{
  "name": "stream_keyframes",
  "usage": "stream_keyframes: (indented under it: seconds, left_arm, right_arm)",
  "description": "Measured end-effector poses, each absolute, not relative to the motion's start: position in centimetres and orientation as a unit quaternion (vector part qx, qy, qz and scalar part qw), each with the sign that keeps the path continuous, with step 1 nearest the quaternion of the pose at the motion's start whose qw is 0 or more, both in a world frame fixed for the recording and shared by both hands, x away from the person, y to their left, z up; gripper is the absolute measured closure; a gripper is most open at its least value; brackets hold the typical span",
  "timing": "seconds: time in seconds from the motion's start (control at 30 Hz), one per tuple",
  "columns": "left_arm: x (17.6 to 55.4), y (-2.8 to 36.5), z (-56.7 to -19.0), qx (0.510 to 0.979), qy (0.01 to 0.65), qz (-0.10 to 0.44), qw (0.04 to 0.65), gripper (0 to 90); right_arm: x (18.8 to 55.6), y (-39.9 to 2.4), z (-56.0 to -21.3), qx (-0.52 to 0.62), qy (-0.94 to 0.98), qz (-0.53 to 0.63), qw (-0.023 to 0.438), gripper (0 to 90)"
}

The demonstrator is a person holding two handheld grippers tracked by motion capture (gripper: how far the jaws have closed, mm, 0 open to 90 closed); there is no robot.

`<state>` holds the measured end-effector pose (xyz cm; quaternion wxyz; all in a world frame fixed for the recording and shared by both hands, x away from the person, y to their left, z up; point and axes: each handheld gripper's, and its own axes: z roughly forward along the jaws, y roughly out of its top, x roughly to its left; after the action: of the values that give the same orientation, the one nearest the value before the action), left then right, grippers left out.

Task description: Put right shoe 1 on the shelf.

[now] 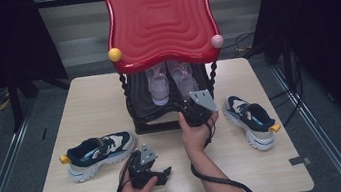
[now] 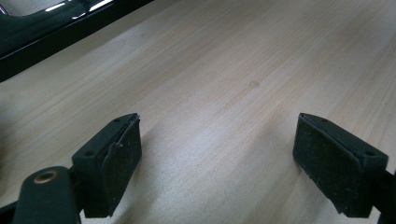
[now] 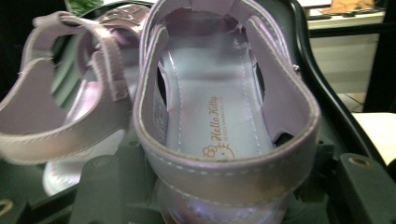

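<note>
Two lilac sandals (image 1: 170, 81) sit on the lower shelf of a red-topped rack (image 1: 160, 16), the right gripper (image 1: 195, 110) reaching in. The left gripper (image 2: 217, 163) rests idle over the table (image 2: 224, 70), jaws apart. The right sandal (image 3: 224, 116) sits heel-first between the right gripper's jaws, apparently clamped for lifting out

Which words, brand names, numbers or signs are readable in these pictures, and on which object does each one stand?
"Hello Kitty": printed in gold on the insole of the lilac sandal, read in the right gripper view.
A line of small print under that name: too small to read.
A small gold drawing beside the name: a picture, not text.
The sneakers and the red shelf top: no readable text.
</note>
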<state>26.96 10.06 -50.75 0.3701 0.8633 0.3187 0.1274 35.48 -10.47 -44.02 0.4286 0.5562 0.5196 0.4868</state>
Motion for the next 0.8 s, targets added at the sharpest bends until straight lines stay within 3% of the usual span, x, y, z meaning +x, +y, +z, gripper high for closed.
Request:
stream_keyframes:
  seconds: [0.8]
  left_arm:
    - [26.9, 10.0, -50.8, 0.864, 0.318, 0.127, 0.37, 15.1]
  right_arm:
    - [37.9, -9.2, -42.8, 0.589, 0.502, 0.459, 0.436, 36.9]
